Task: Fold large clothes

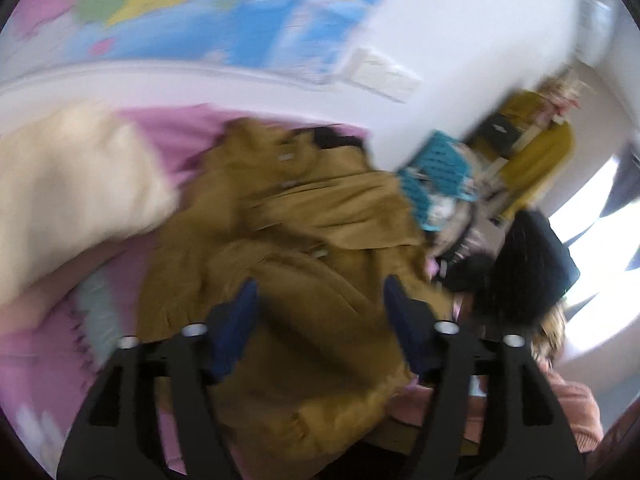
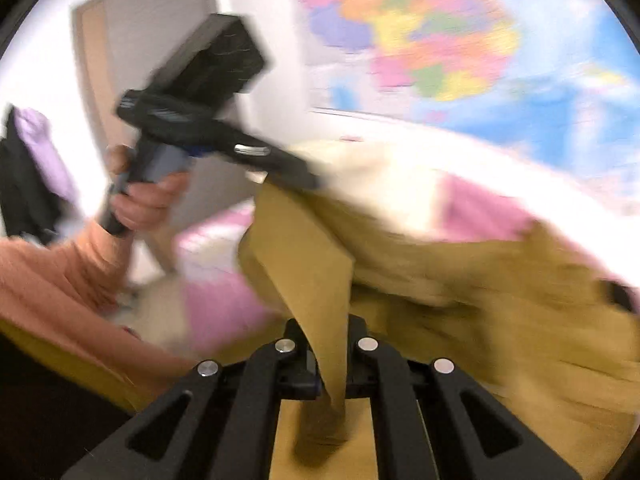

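On the pink bed (image 1: 168, 136), the soft, heavy mustard-brown coat (image 1: 320, 216) hangs pinched in the right gripper (image 2: 326, 364); the left gripper (image 1: 320, 292) gapes empty.

The left gripper (image 1: 320, 300) points downward with its two blue-padded fingers (image 1: 236, 320) spread wide apart, gripping nothing. Seen from the right wrist, a bare left hand (image 2: 144, 200) wraps around its handle, with a peach sleeve (image 2: 60, 276) covering the forearm. The right gripper (image 2: 330, 360) has its jaws clamped tight on a fold of tan coat (image 2: 312, 280).
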A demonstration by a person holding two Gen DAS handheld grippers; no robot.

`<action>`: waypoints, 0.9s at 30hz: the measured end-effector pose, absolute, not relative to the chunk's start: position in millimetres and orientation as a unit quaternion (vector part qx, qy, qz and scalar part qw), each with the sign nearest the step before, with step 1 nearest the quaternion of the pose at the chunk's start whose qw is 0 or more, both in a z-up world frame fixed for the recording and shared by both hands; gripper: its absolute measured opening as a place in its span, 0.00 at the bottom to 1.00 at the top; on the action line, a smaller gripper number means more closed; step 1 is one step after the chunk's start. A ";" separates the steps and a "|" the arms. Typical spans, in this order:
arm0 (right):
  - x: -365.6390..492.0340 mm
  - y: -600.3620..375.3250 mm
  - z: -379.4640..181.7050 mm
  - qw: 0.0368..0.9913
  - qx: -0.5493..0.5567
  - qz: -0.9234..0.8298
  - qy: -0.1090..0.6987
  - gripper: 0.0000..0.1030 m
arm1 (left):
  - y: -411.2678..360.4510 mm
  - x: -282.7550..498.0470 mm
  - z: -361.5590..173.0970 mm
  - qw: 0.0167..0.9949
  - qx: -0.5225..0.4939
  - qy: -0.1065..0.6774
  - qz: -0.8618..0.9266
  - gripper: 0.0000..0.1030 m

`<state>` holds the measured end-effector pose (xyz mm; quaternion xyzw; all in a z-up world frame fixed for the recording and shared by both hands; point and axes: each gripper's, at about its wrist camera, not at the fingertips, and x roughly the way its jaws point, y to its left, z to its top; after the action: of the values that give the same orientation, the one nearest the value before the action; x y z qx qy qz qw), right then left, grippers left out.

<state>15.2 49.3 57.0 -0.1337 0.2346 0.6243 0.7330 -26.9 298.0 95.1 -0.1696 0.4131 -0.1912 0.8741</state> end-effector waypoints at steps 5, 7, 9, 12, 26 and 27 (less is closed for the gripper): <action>52.3 -34.8 51.7 0.797 -0.216 0.482 0.292 0.03 | 277.5 -2.7 95.6 0.896 -0.123 0.382 -0.190 0.74; 59.8 -50.8 30.0 0.794 -0.239 0.457 0.322 0.05 | 274.3 19.3 82.1 0.902 -0.095 0.396 -0.146 0.73; 66.5 -56.1 -3.4 0.783 -0.264 0.429 0.365 0.17 | 273.1 46.1 60.8 0.891 -0.080 0.431 -0.122 0.70; 67.1 -53.5 -39.9 0.770 -0.262 0.420 0.403 0.28 | 264.3 87.3 20.1 0.870 -0.025 0.488 -0.066 0.65; 97.5 -20.8 50.6 0.751 -0.019 0.579 0.317 0.77 | 292.5 66.3 0.9 0.887 -0.043 0.458 -0.036 0.66; 103.2 0.7 45.3 0.740 -0.025 0.583 0.334 0.75 | 293.4 64.9 2.0 0.889 -0.050 0.455 -0.034 0.66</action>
<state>103.2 0.7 45.3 -0.0254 0.3336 0.5833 0.7402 64.9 293.4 2.0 -0.0503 0.4548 -0.0339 0.8886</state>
